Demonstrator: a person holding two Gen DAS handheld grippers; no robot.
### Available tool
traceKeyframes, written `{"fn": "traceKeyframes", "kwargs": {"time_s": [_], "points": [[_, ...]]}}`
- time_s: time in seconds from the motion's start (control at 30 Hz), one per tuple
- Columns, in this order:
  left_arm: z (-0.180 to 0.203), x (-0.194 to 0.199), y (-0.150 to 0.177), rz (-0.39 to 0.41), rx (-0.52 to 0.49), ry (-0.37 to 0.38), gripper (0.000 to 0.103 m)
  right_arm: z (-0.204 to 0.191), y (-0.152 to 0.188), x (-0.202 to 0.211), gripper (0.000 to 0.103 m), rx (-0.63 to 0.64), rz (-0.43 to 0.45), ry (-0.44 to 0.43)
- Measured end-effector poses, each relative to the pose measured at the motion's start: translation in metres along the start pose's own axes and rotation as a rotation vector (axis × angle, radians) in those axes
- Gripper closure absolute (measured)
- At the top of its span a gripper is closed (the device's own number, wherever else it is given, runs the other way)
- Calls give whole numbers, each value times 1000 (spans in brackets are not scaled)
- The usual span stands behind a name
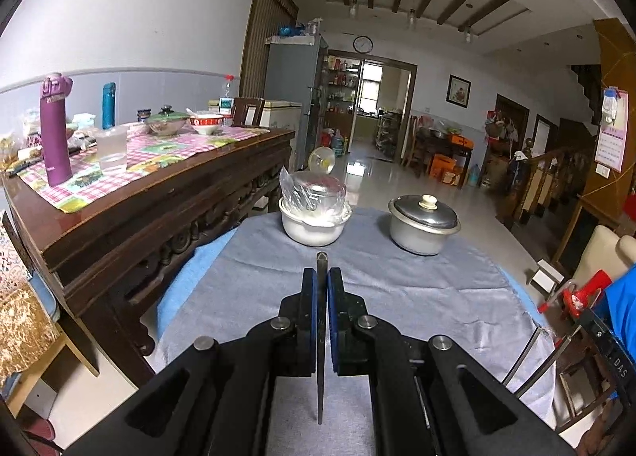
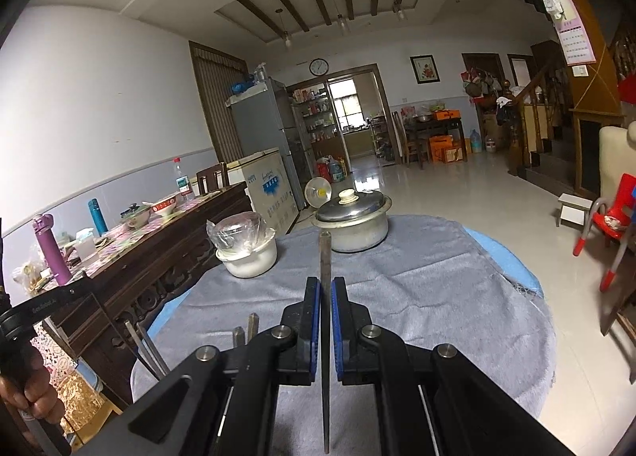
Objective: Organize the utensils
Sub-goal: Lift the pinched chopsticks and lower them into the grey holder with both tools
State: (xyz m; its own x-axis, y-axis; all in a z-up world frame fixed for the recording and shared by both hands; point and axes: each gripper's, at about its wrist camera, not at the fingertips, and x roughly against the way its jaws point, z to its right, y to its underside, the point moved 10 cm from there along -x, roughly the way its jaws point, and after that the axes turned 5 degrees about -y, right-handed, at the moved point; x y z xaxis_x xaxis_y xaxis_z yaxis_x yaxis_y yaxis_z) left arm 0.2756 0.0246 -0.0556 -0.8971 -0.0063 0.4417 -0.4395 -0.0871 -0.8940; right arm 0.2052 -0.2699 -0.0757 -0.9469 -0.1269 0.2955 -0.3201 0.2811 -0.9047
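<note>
Two hand-held grippers, each clamped on a thin dark metal utensil, above a cloth-covered desk.

The left hand-held gripper point(image 1: 322, 277) has its blue-padded jaws pressed together on a slim flat utensil handle point(image 1: 321, 337), dark grey with a squared tip that pokes out just past the fingertips; its working end is hidden. The right hand-held gripper point(image 2: 326, 285) is likewise closed on a narrow dark utensil point(image 2: 325, 257), which reaches further beyond the pads, towards the lidded pot point(image 2: 351, 223). That aluminium pot stands at the far edge of the grey cloth point(image 2: 417, 297) covering the desk. Left of the pot sits a white bowl point(image 2: 248, 257) holding plastic-wrapped things. Further left of the pot runs a dark wooden sideboard point(image 1: 159, 194) with a purple flask point(image 1: 55, 126).
</note>
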Motion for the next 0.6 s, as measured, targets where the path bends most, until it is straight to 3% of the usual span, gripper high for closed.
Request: {"fn": "traceKeyframes", "kwargs": {"time_s": [0.6], "points": [[8, 34, -6, 33, -12, 22, 98, -18, -5, 26, 97, 38, 38, -14]]}}
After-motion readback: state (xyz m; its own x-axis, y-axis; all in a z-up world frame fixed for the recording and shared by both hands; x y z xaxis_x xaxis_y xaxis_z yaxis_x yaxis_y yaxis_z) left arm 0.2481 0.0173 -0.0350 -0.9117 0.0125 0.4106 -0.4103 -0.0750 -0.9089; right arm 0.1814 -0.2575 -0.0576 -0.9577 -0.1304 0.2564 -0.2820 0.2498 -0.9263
